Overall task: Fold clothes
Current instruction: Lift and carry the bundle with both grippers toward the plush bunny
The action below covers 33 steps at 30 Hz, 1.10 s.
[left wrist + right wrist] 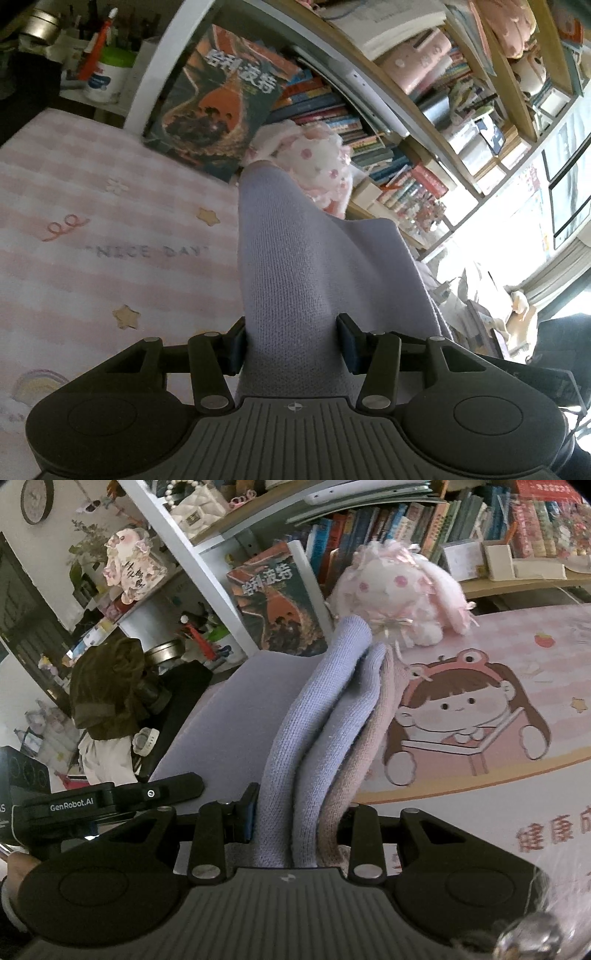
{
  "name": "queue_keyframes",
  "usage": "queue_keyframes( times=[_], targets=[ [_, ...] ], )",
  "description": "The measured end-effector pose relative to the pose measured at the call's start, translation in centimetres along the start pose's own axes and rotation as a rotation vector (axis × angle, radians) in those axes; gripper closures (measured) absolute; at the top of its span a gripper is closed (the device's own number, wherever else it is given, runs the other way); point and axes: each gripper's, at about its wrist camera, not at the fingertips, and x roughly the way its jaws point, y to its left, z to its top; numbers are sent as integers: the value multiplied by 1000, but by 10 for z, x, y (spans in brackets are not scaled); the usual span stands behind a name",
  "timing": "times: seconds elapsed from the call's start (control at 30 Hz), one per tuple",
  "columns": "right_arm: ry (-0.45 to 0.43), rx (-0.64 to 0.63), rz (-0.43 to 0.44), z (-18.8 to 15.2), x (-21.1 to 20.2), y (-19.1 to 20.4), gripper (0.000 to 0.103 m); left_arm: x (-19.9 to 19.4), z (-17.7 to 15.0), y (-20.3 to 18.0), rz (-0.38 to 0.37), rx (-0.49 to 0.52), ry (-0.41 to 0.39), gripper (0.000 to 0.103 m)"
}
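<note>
Left gripper (291, 343) and right gripper (299, 821) each clamped on the lavender knit garment (295, 258), lifted above the pink mat (92, 229).

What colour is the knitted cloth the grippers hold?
Lilac knitted cloth, with a pink layer; clearest in the right wrist view.

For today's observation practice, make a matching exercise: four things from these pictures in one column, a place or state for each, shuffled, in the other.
1. lavender knit garment
2. pink plush rabbit
3. large book
4. round clock

a. on the wall
b. leaning against the shelf
c. held in both grippers' jaws
d. sitting on the pink mat

Pairs: 1-c, 2-d, 3-b, 4-a
</note>
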Motion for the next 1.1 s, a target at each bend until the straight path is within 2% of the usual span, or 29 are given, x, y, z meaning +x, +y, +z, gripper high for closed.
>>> queue_keyframes(
  times=[0.33,0.47,0.77,0.97,1.1],
  targets=[
    [-9,-50,42,13,57,27,73,1,26,57,9,-71,-61,55],
    [-15,-29,73,28,84,17,73,22,41,69,19,-61,-66,55],
    [0,-76,84,73,141,-14,73,69,73,87,35,-63,-101,55],
    [8,-108,119,101,166,-34,73,88,82,93,30,-58,-135,56],
    [13,-131,149,106,181,-49,73,101,81,98,45,-65,-134,56]
  ],
)
